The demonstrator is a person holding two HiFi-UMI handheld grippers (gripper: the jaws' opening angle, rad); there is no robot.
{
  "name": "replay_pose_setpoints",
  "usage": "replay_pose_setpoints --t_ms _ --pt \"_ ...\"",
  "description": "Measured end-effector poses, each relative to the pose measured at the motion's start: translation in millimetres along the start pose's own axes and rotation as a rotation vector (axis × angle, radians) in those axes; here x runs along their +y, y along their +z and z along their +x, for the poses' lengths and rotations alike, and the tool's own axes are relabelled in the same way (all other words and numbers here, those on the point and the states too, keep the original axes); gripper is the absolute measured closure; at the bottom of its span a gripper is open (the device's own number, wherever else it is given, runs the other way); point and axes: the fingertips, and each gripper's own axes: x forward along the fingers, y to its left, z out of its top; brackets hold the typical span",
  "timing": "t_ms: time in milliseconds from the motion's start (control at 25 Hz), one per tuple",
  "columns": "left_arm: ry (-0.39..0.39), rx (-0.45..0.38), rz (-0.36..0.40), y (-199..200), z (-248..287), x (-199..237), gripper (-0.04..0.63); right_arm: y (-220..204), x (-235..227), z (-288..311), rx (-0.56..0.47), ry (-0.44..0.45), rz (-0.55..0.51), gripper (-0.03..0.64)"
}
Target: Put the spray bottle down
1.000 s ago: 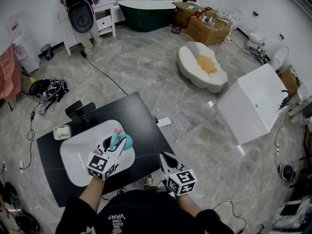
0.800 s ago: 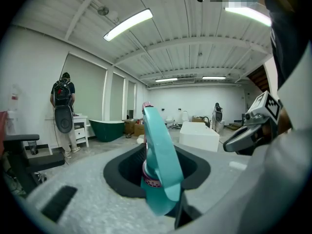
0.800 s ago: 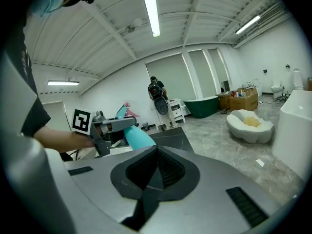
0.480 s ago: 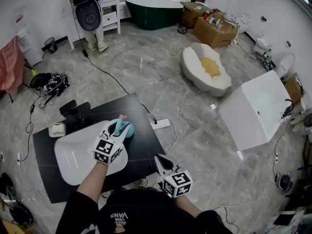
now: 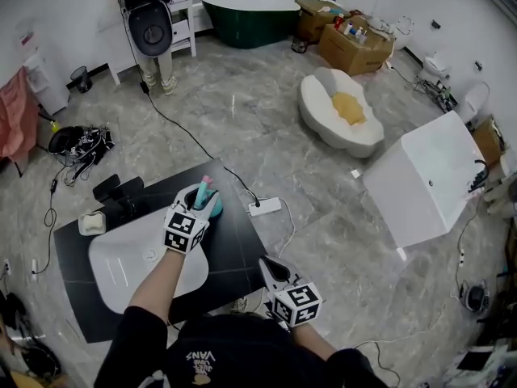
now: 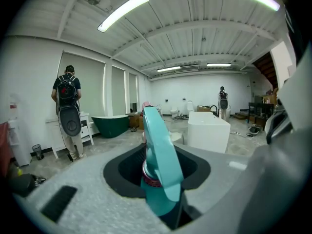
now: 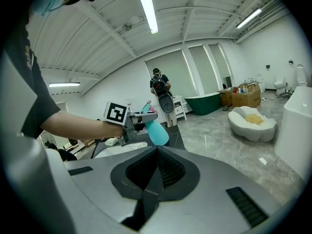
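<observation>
A teal spray bottle [image 5: 208, 200] with a pink nozzle sits in my left gripper [image 5: 201, 206], whose jaws are shut on its neck. It hangs over the black counter [image 5: 234, 245], just past the far right corner of the white basin [image 5: 121, 261]. In the left gripper view the spray bottle [image 6: 158, 172] fills the gap between the jaws, trigger towards the camera. I cannot tell whether its base touches the counter. My right gripper [image 5: 273, 265] is near the counter's front right corner, shut and empty [image 7: 156, 155]. From there I see the spray bottle [image 7: 157, 132] held at mid-left.
A white soap dish [image 5: 91, 223] and a black fitting [image 5: 118, 191] stand at the counter's far left. On the floor lie a power strip [image 5: 265, 207] and its cable. A white box tub [image 5: 428, 172] stands to the right. A person with a backpack [image 5: 149, 18] is far off.
My left gripper has carried the spray bottle away from me, from over the basin to the counter beyond its far right corner. The right gripper has shifted only a little.
</observation>
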Motion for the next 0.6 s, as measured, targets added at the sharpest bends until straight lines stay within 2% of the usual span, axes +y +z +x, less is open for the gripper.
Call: replay_pose_setpoints --t_ms 200,600 --pt "0.012 0.027 -0.008 -4.9 13.5 10.6 0.458 -2.9 -2.4 3.2 0.006 0.001 0.019 0.614" --pt "0.044 0.011 -0.022 -4.0 28.9 22.4 0.456 -7.1 -10.6 0.2 0.003 -0.023 0.030 0.614"
